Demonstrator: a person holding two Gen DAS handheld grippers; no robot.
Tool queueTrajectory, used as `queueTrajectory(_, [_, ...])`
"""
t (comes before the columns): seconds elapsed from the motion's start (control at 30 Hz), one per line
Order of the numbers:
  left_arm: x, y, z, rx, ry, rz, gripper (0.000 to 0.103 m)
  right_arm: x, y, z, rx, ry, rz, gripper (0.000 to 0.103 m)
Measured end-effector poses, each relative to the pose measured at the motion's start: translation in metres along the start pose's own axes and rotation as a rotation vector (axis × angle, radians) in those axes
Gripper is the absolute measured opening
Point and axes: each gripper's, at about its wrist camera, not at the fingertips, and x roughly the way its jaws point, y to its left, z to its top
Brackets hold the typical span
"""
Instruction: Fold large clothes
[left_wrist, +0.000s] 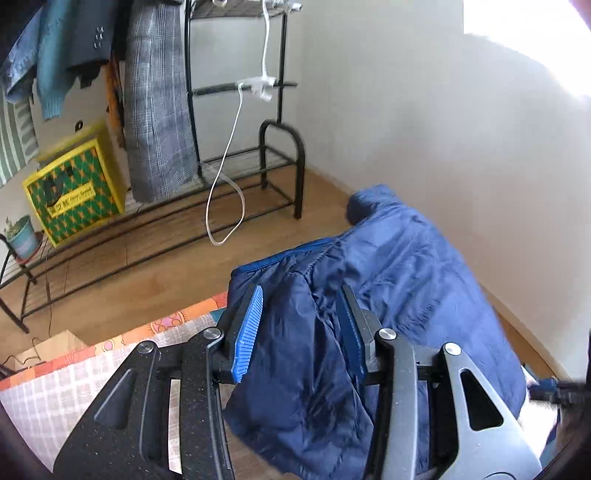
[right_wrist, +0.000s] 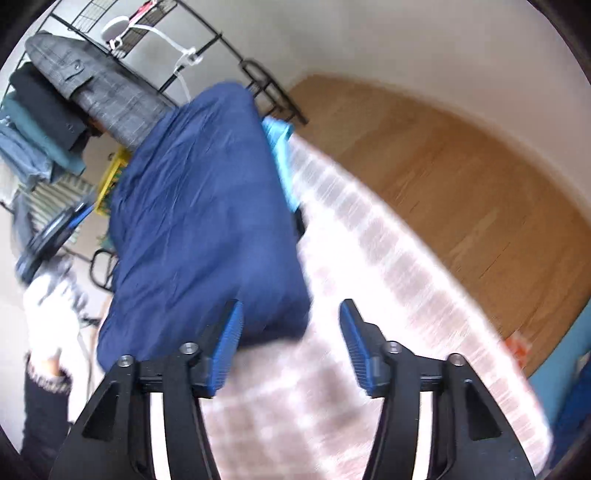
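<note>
A large navy blue padded jacket (left_wrist: 399, 258) hangs in the air above the checked bed cover (left_wrist: 74, 376). My left gripper (left_wrist: 301, 328) has its jaws spread wide, with a thick fold of the jacket filling the gap between the blue pads (left_wrist: 247, 332). In the right wrist view the jacket (right_wrist: 199, 206) drapes down in front of me. My right gripper (right_wrist: 291, 343) is open; the jacket's lower edge touches its left pad (right_wrist: 227, 343) and nothing is between the jaws. This view is motion-blurred.
A black metal clothes rack (left_wrist: 280, 162) with hanging garments, a white cable (left_wrist: 229, 155) and a yellow-green box (left_wrist: 74, 188) stands by the wall. Wooden floor (right_wrist: 461, 177) lies beyond the bed. A light blue cloth (right_wrist: 280, 147) shows behind the jacket.
</note>
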Motion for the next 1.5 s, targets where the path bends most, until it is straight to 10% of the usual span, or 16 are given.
queueTrajectory(0.23, [0.07,-0.012,-0.023,0.149,0.145,0.151,0.047,0.037,-0.006,0.013,0.121,0.019,0.164,0.061])
queueTrajectory(0.3, [0.076,0.001,-0.031,0.091,0.151,0.15,0.053,0.04,-0.011,0.023,0.154,-0.014,0.173,0.04])
queueTrajectory(0.5, [0.076,0.045,-0.058,-0.153,0.107,0.171,0.053,0.031,0.049,0.071,-0.115,-0.146,-0.038,0.019])
queueTrajectory(0.77, [0.076,0.066,-0.047,-0.152,0.107,0.133,0.053,0.053,0.074,0.09,-0.204,-0.161,-0.174,0.017])
queueTrajectory(1.5, [-0.148,0.023,-0.058,-0.054,-0.078,0.06,0.053,-0.035,0.143,0.044,-0.299,-0.228,-0.187,0.024])
